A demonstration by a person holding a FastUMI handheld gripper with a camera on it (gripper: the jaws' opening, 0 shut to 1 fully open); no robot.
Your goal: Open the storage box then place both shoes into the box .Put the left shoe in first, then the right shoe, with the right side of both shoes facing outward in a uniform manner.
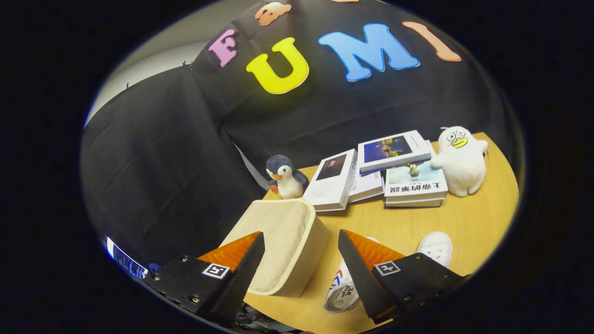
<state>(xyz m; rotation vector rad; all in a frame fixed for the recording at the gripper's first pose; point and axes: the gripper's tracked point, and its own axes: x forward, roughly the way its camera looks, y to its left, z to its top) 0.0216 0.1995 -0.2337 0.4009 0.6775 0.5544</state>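
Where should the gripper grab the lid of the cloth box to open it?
Probably at the lid's near rim, coming from the front. The beige storage box sits between the open gripper's fingers, its lid still down. The rim is a thin edge hanging slightly over the wall, so the fingers could pinch it and lift. No handle or tab is visible.

We see a storage box [283,241] of coarse woven cloth on a smooth wooden table [468,218]. Two plush toys look soft; the books [394,169] have glossy paper covers.
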